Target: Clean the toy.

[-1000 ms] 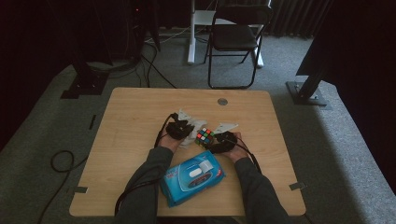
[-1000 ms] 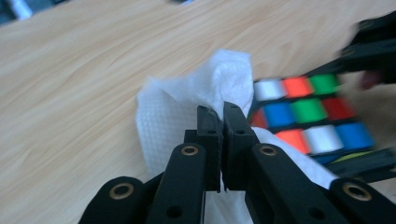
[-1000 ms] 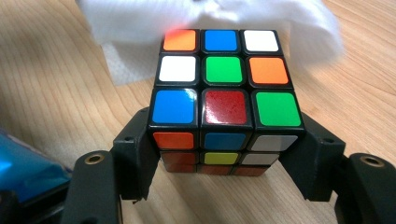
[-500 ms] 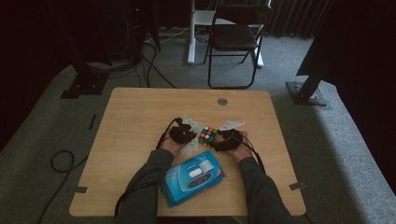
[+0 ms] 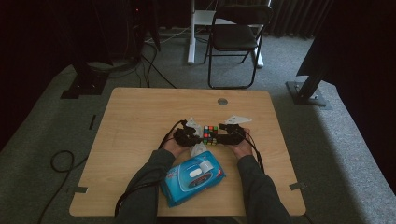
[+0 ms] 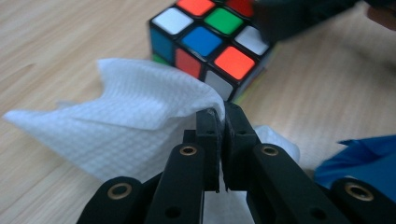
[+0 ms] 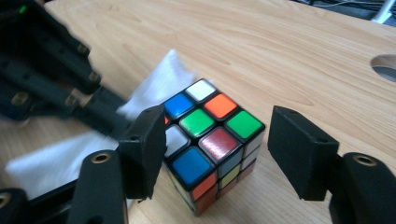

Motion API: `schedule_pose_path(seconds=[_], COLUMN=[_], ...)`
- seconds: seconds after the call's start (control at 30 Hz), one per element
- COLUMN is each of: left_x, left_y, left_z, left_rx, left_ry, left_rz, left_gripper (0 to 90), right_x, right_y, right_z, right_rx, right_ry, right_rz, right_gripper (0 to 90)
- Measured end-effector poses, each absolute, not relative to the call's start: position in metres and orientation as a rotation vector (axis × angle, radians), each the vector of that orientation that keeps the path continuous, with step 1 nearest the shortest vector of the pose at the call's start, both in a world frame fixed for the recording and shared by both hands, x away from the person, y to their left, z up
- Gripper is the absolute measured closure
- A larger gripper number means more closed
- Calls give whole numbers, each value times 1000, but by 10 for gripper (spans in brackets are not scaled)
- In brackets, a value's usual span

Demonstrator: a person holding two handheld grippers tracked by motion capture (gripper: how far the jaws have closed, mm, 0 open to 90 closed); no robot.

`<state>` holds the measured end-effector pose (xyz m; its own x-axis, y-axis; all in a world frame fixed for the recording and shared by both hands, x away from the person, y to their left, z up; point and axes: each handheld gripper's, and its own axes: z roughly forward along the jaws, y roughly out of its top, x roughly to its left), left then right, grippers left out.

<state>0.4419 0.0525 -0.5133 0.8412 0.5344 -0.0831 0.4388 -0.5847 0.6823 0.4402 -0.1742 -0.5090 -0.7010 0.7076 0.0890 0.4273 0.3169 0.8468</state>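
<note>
A scrambled colour cube (image 5: 210, 134) rests on the wooden table (image 5: 140, 116), between my two grippers. My left gripper (image 5: 195, 136) is shut on a corner of a white wipe (image 6: 126, 116), just beside the cube (image 6: 210, 42). The left gripper's jaws (image 6: 222, 116) are pressed together on the cloth. My right gripper (image 7: 224, 149) is open, one jaw on each side of the cube (image 7: 205, 121), the left pad (image 7: 147, 144) close to its side. The wipe (image 7: 159, 88) lies behind the cube's left side, with the left gripper (image 7: 51, 79) over it.
A blue pack of wet wipes (image 5: 192, 177) lies near the table's front edge between the forearms; its corner (image 6: 369, 158) shows beside the left gripper. A round cable hole (image 5: 222, 101) sits at the far edge. A folding chair (image 5: 236, 37) stands beyond the table.
Both hands and the cube have drifted slightly right and away from the person. The left gripper still holds the wipe.
</note>
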Motion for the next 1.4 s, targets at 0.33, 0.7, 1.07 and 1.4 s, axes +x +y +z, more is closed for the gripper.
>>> schedule_pose_path(seconds=[0.33,0.7,1.07,1.4], left_x=[446,447,449,449], left_y=[59,58,60,58], left_z=[-511,-509,-508,-507], left_rx=[2261,2240,2232,2241], left_ry=[776,797,822,808], left_rz=[227,245,250,242], left_gripper=[872,870,869,865], right_x=[450,449,445,444], right_y=[-171,-165,-163,-172], right_z=[-510,-510,-507,-507], right_rx=[1137,1147,1135,1161], right_ry=[2298,2337,2355,2333], right_rz=[1346,1359,1339,1366], right_gripper=[444,513,522,599])
